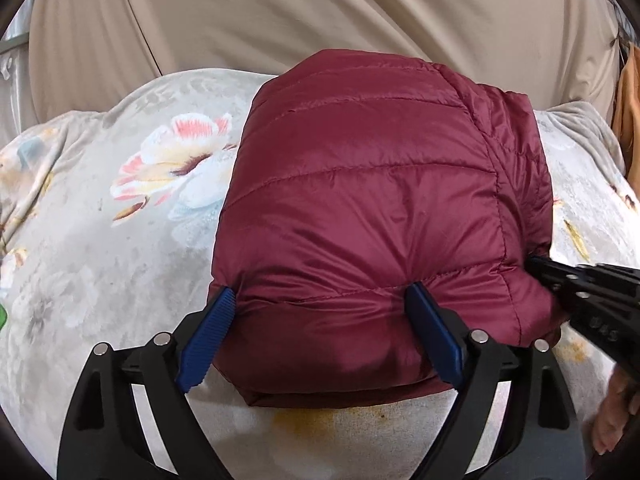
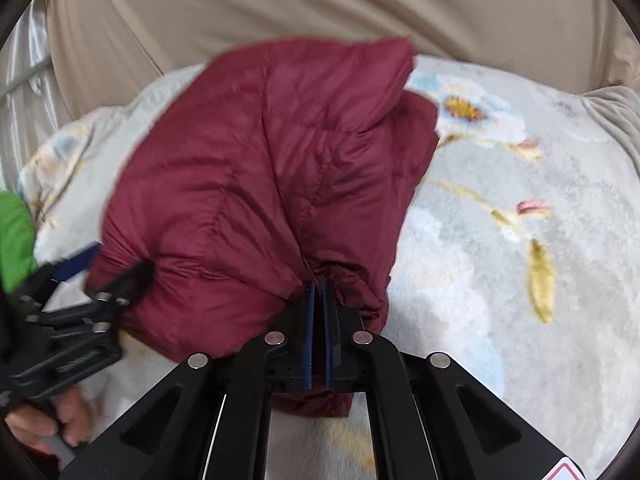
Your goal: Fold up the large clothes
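One maroon puffer jacket [image 1: 372,216] lies folded on one floral blanket [image 1: 100,240]. My left gripper [image 1: 320,320] straddles its edge, spread wide; my right gripper [image 2: 319,304] pinches a fold tight.

A maroon quilted jacket [image 2: 260,184] lies bunched on a pale floral blanket [image 2: 520,280], spreading from the centre toward eleven o'clock. The right gripper [image 2: 319,292], at six o'clock, has its blue pads [image 2: 310,332] pressed together on a gathered fold of the jacket's near edge. At nine o'clock the left gripper [image 2: 116,268] reaches in against the jacket's side, with a hand [image 2: 60,420] on its handle at eight o'clock. Something green [image 2: 16,236] sits at the nine o'clock rim. A beige curtain [image 2: 320,8] fills twelve o'clock.
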A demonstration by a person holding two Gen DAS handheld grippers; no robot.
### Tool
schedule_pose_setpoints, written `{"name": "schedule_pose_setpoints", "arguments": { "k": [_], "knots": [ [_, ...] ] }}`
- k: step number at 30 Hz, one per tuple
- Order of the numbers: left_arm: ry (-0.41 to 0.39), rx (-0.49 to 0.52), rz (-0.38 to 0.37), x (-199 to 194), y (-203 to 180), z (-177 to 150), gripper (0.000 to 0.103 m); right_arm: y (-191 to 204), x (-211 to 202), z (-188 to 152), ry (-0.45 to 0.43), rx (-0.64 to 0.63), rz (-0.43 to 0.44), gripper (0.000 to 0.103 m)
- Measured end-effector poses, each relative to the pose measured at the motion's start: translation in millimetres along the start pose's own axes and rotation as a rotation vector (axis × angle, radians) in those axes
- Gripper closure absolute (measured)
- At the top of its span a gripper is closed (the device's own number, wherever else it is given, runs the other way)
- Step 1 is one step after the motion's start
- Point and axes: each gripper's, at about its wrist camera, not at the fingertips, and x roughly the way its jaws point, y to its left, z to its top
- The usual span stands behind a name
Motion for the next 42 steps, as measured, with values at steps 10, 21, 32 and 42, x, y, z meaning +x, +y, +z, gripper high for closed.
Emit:
{"name": "schedule_pose_setpoints", "arguments": {
  "k": [10,21,32,42],
  "knots": [
    [0.008,-0.130,-0.039,-31,10,-9,0.013,-2,-56,-7,-0.070,0.067,-0.042,0.062],
    [0.055,-0.114,0.010,-42,-23,-53,0.013,-5,-64,-85,0.010,0.135,-0.131,0.049],
    [0.008,-0.084,0.077,-48,-34,-56,0.010,20,-69,-94,-0.048,0.036,-0.213,0.044],
    [-0.014,-0.034,0.109,-55,-44,-60,0.010,22,-69,-95,-0.055,0.029,-0.236,0.044]
  ]
}}
